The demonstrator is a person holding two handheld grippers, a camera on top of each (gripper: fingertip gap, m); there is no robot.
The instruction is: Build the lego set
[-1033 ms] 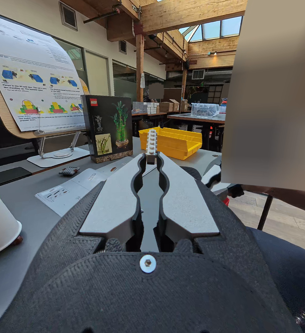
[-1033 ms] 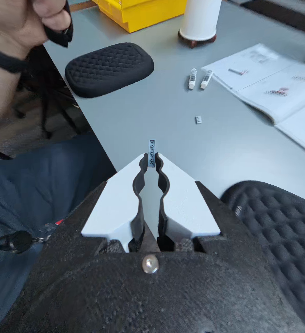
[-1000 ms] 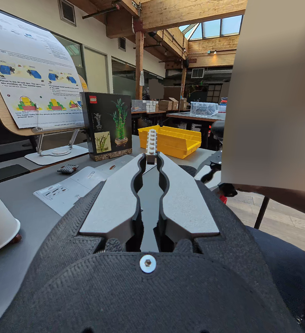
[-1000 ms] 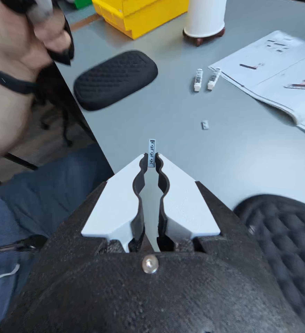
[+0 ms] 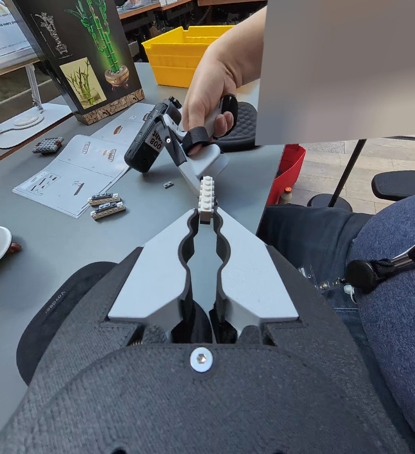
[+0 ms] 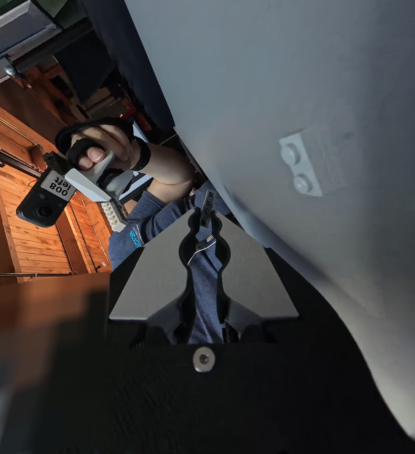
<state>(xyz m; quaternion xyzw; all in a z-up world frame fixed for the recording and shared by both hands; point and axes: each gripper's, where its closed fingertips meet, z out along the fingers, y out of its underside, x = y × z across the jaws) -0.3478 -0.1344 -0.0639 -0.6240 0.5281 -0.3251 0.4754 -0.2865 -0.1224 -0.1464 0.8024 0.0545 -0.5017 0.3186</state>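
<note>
Left tool [image 5: 205, 216] is clamping my white stud strip [image 5: 207, 195] above the worktop [image 5: 54, 245] edge, right tool [image 6: 205, 216] is pinching the dark plate [image 6: 207, 207] alongside, so I'm aligning studs squarely before pressing, gripping firmly.

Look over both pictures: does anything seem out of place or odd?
Nothing is damaged or spilled. One small grey piece lies alone on the table, apart from the two part-built strips beside the booklet. Both grippers grip their pieces straight.

A flat grey table [image 5: 54, 245] fills the near space. Beside it lies a pale wooden plank floor [image 5: 324, 167]. Warm brown wooden wall boards [image 6: 29, 240] show behind.
</note>
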